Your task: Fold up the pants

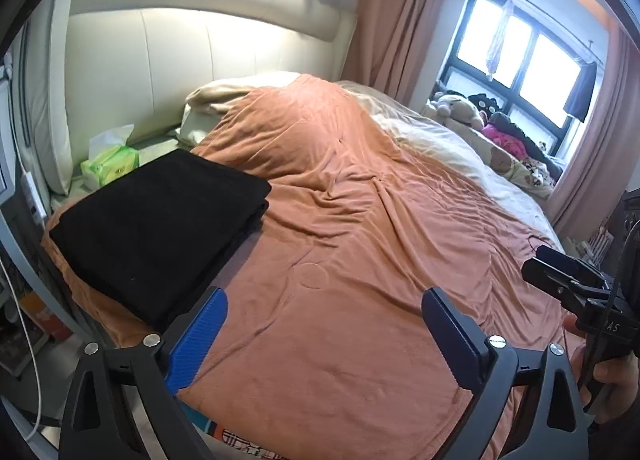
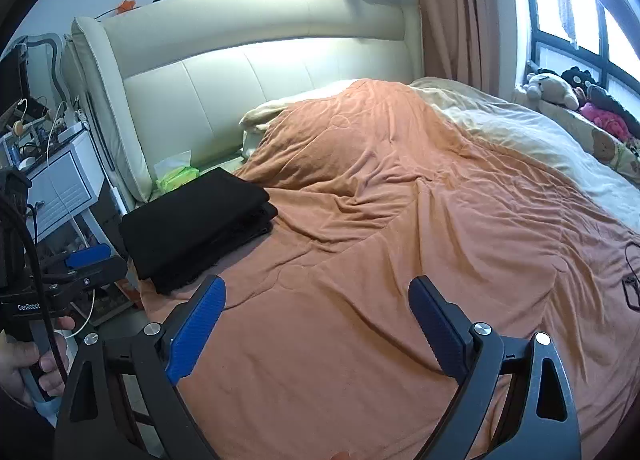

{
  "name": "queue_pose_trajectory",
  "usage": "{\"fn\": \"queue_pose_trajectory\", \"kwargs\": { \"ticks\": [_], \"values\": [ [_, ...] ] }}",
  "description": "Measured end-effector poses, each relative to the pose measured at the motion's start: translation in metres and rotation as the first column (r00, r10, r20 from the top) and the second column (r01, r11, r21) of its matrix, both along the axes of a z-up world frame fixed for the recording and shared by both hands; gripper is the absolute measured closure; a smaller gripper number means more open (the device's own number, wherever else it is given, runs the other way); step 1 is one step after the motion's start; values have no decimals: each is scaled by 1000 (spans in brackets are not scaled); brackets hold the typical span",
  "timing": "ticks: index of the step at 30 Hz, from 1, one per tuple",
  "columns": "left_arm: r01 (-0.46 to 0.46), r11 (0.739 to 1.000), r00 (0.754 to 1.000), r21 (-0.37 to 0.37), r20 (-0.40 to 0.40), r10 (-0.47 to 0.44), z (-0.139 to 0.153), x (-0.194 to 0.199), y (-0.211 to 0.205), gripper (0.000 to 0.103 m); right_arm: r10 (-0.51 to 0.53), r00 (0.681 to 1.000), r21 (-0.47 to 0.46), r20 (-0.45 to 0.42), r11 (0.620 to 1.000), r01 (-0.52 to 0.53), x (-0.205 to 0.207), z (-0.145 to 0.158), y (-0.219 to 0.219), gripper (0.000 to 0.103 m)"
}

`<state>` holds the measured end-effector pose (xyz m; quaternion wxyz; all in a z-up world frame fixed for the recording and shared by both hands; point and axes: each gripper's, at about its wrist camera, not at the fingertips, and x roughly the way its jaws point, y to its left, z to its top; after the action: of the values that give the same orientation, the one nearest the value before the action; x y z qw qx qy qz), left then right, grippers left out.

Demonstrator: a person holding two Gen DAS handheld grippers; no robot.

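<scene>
The black pants lie folded in a neat stack on the orange blanket at the bed's near left corner; they also show in the right wrist view. My left gripper is open and empty, held above the blanket just right of the stack. My right gripper is open and empty over the blanket, right of the pants. The right gripper also shows at the right edge of the left wrist view, and the left gripper at the left edge of the right wrist view.
A green tissue pack sits behind the pants by the cream headboard. Pillows lie under the blanket's top. Stuffed toys line the window side. A white nightstand with cables stands left of the bed.
</scene>
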<state>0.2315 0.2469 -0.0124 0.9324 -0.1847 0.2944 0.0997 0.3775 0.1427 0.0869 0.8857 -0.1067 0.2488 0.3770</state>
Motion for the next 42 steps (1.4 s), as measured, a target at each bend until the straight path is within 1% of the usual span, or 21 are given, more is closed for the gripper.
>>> {"fn": "queue_pose_trajectory", "kwargs": {
  "ticks": [2, 4, 5, 9, 12, 19, 23, 27, 32, 35, 37, 42],
  "values": [
    [11, 1000, 1000, 25, 12, -11, 8, -5, -12, 2, -11, 1000, 11, 11, 1000, 11, -10, 5, -18, 10],
    [18, 999, 1000, 49, 20, -19, 15, -12, -24, 1, -21, 1000, 16, 21, 1000, 20, -19, 8, -32, 6],
    [23, 998, 999, 54, 24, -24, 18, -14, -27, 1, -27, 999, 17, 29, 1000, 26, -25, 10, -41, 0],
    [53, 996, 997, 64, 50, -57, 29, -28, -46, 1, -47, 998, 23, 44, 999, 46, -44, 15, -65, 0],
    [63, 995, 996, 78, 64, -68, 36, -38, -58, 1, -63, 995, 23, 74, 998, 61, -63, 19, -80, 0],
    [94, 990, 992, 109, 68, -102, 43, -60, -84, 1, -86, 991, 36, 103, 996, 83, -100, 22, -111, 0],
    [113, 986, 990, 124, 74, -123, 47, -77, -102, 1, -105, 988, 59, 109, 993, 99, -120, 23, -128, 0],
    [116, 981, 987, 152, 91, -131, 50, -95, -118, 1, -124, 987, 64, 105, 991, 118, -138, 20, -143, 0],
    [132, 981, 983, 140, 111, -148, 52, -117, -134, 1, -145, 986, 93, 86, 986, 137, -163, 14, -167, 0],
    [146, 977, 980, 154, 112, -164, 52, -129, -148, 1, -162, 984, 112, 79, 982, 153, -181, 9, -184, 0],
    [150, 975, 979, 162, 114, -170, 52, -136, -155, 1, -174, 982, 109, 70, 980, 165, -192, 5, -192, 0],
    [172, 969, 974, 177, 116, -194, 48, -154, -175, 1, -208, 975, 103, 83, 975, 199, -223, -6, -212, 0]
  ]
}}
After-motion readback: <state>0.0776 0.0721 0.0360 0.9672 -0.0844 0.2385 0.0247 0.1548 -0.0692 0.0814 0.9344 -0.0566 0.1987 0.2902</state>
